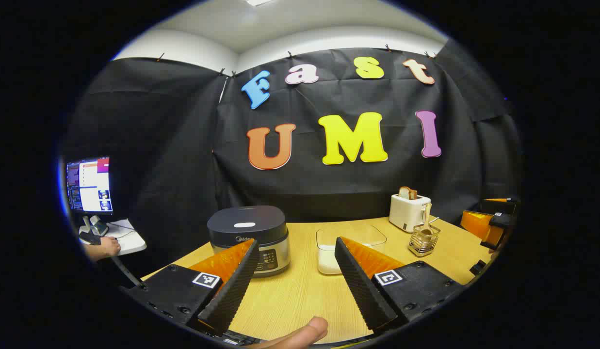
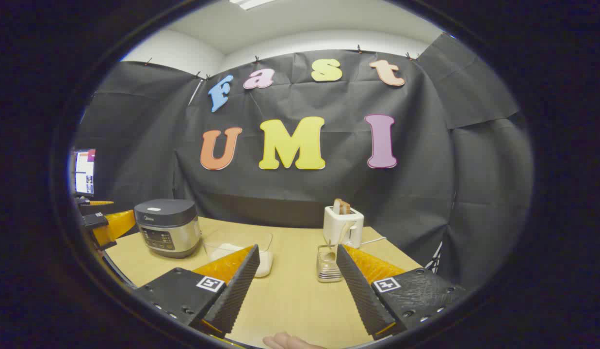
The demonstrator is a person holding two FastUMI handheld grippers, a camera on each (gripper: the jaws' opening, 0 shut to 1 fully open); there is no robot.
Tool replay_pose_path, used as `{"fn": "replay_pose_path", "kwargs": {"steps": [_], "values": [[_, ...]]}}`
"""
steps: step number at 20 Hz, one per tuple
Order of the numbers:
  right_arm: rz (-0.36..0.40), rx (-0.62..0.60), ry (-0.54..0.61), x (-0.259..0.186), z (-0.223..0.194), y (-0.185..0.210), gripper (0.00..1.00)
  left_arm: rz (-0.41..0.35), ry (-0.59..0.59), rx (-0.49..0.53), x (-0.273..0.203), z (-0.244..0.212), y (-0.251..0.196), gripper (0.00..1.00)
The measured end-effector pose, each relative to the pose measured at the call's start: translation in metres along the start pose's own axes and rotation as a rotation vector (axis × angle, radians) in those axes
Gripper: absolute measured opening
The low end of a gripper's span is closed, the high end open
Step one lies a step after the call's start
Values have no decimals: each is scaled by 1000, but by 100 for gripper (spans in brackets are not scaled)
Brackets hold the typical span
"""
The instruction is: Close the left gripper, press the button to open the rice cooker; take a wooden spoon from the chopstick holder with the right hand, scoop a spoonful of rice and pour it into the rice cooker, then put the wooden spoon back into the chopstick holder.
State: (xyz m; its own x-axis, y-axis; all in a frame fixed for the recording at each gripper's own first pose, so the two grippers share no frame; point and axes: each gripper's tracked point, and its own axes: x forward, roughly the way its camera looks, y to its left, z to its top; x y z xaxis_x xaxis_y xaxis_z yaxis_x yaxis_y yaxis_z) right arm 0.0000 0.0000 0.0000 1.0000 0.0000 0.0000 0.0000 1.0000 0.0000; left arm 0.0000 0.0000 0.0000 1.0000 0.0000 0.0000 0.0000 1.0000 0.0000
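Cloth-walled recording booth: wooden table (image 1: 300, 295), rice cooker (image 1: 249, 237), toaster (image 1: 409, 212), monitor (image 1: 89, 185).

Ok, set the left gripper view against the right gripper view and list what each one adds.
Left gripper view: a hand at a side desk, and the right tongs at its right edge. Right gripper view: the left tongs at its left edge. Both: the shut rice cooker, rice container, toaster, chopstick holder with the wooden spoon, monitor, table.

walls: black cloth (image 1: 173, 145) | ceiling: white, lit (image 1: 300, 19) | table: pale wood (image 2: 300, 295)
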Motion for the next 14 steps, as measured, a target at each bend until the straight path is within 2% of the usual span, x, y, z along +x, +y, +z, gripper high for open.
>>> {"fn": "replay_pose_path", "kwargs": {"steps": [1, 8, 14], "values": [[4, -9, 0, -1, -1, 5, 95, 6, 7, -3, 1, -4, 8, 99], [16, -48, -9, 3, 6, 25, 97, 37, 53, -18, 11, -17, 29, 99], [29, -48, -7, 0, 4, 23, 95, 80, 48, -40, 18, -18, 53, 100]]}}
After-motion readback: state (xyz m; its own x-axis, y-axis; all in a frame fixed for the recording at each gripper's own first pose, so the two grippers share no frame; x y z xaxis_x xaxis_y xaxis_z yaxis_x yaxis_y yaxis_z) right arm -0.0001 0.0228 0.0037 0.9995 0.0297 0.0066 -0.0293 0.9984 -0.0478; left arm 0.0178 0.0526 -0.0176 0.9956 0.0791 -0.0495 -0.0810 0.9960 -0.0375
